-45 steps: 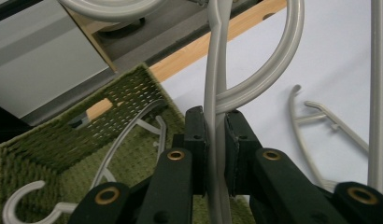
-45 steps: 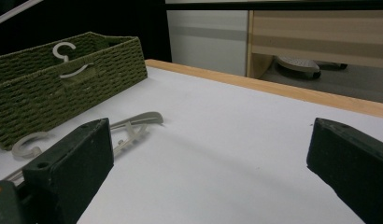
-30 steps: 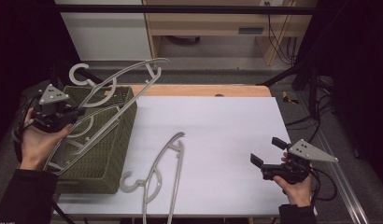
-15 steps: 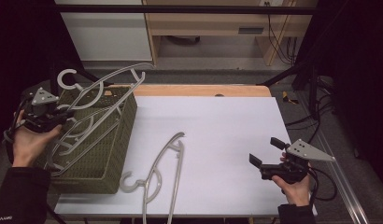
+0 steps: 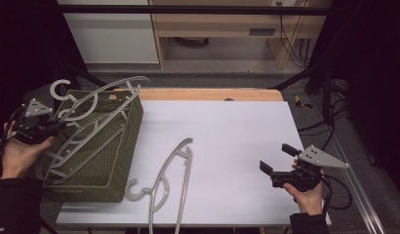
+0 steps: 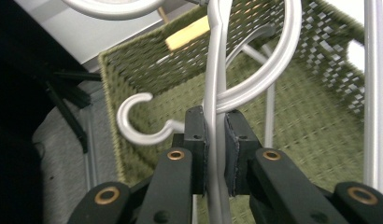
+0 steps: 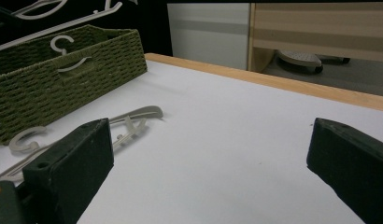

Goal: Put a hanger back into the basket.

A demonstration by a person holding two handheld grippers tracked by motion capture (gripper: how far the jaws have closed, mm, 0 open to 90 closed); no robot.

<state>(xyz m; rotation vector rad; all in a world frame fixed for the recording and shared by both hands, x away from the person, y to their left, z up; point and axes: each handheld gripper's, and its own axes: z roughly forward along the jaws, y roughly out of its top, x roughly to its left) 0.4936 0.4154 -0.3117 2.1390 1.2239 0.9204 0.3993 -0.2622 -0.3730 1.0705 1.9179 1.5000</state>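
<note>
My left gripper [image 5: 54, 126] hangs over the left rim of the green woven basket [image 5: 117, 161], shut on the thin bar of a grey plastic hanger [image 5: 103, 92]. That hanger slants up across the basket, hook toward the back left. Along the left gripper [image 6: 215, 120] itself, both pads squeeze the hanger [image 6: 213, 65] above the basket [image 6: 320, 107]. More hangers lie inside. Another grey hanger [image 5: 170, 178] lies flat on the white table. My right gripper [image 5: 277, 158] stands open near the front right, holding nothing; between its jaws [image 7: 208, 140] I see the table hanger [image 7: 133, 119].
The white tabletop [image 5: 227, 136] has a wooden strip [image 5: 208, 94] along its far edge. The basket [image 7: 63, 88] fills the table's left side. A second hanger's hook [image 6: 138, 121] rests in the basket. Beyond the table stand a wooden shelf unit [image 5: 222, 24] and cables.
My left gripper has carried the hanger to the left and lower, closer to the basket. The right gripper has stayed put and open.
</note>
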